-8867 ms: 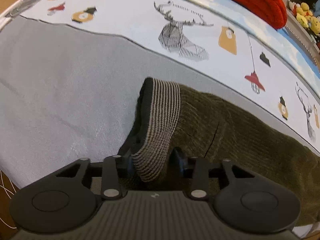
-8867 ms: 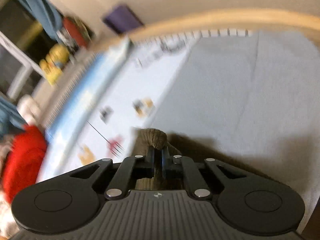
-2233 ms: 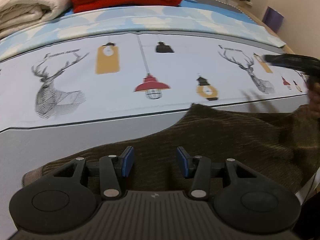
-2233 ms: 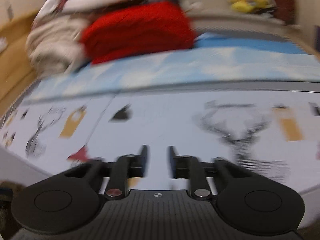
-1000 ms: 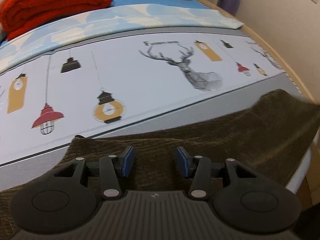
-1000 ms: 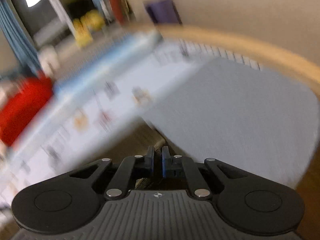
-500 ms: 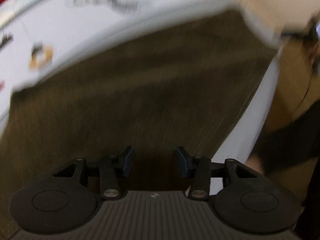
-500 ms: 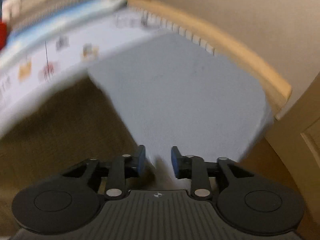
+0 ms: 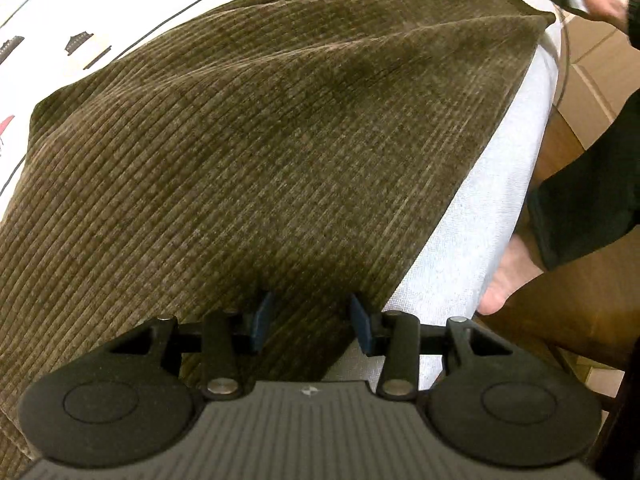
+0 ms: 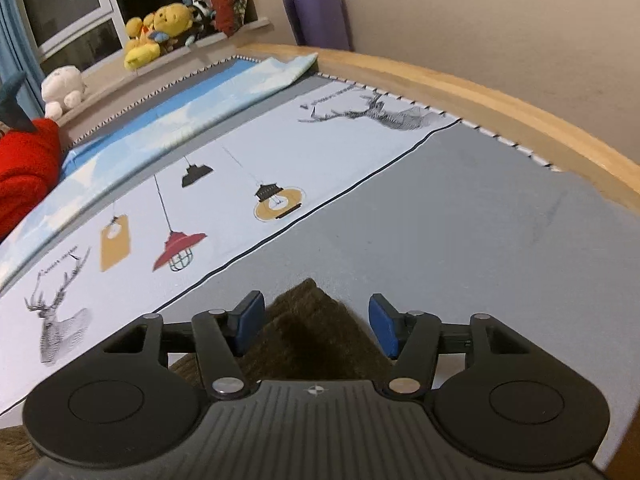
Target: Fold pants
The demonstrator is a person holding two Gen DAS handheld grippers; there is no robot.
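Observation:
The olive-brown corduroy pants [image 9: 260, 140] lie spread flat on the bed and fill most of the left wrist view. My left gripper [image 9: 310, 322] is open and empty, low over the pants' near edge by the grey sheet [image 9: 480, 208]. In the right wrist view a corner of the pants [image 10: 312, 320] pokes up between the fingers. My right gripper [image 10: 316, 322] is open wide around that corner, not closed on it.
The bed has a white cover with deer and lantern prints [image 10: 240, 184] and a wooden frame [image 10: 520, 116] along the far edge. A red blanket [image 10: 24, 168] and plush toys [image 10: 160, 28] are at the back. The person's foot [image 9: 508, 276] is right of the bed.
My right gripper was shut a second ago and now stands open over the pants corner. My left gripper swung down over the pants toward the bed's edge and stayed open.

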